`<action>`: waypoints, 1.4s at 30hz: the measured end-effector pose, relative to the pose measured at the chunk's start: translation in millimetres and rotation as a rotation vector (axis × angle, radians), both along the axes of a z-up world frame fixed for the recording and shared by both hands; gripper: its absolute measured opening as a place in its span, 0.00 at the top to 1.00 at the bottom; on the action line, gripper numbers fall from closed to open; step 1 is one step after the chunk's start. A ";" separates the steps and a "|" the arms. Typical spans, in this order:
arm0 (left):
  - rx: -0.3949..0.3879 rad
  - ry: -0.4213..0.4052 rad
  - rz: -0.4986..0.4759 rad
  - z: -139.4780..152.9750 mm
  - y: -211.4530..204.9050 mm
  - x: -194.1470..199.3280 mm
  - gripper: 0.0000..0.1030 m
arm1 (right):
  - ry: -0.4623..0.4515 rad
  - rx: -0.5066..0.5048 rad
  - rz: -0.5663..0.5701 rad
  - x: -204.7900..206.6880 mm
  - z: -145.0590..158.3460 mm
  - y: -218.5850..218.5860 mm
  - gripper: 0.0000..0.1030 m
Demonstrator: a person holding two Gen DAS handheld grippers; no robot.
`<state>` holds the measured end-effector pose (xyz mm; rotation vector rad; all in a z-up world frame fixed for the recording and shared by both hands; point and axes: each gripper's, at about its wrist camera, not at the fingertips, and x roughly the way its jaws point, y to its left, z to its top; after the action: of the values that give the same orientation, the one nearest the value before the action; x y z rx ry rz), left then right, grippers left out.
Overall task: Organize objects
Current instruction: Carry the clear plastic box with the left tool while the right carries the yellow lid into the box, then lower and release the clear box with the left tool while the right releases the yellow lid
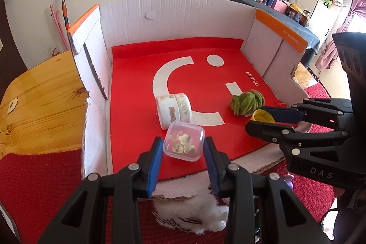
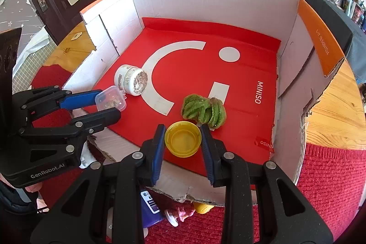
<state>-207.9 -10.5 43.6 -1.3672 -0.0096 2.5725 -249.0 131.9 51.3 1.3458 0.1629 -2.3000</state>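
Left gripper (image 1: 184,148) is bracketing a small clear lidded box (image 1: 183,141) holding pale round pieces; its blue pads are sitting against the box's sides at 9 and 3 o'clock, so it is gripping the box. The box is hanging over the near edge of the red MINISO mat (image 1: 141,74) inside the open cardboard box (image 1: 173,15), with a white tipped-over jar (image 1: 174,110) just beyond it at 12 o'clock.

Right gripper (image 2: 183,138) is clamping a yellow cap (image 2: 183,138), open side up, between its pads. A green fuzzy bundle (image 2: 203,111) is lying just beyond the cap at 1 o'clock, seemingly touching it.
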 end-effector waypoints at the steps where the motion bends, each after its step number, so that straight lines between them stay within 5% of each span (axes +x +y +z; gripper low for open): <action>1: 0.002 -0.004 0.000 -1.0 -0.1 -1.5 0.63 | -0.005 -0.001 0.001 -1.3 -1.3 -0.2 0.72; 42: 0.001 -0.012 0.032 -15.7 -2.8 -28.5 0.63 | 0.043 0.053 -0.039 -20.3 -14.7 -6.8 0.72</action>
<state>-236.4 -13.3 27.9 -1.3928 -0.0347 2.5900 -269.3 125.1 36.6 1.3366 0.2153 -2.3740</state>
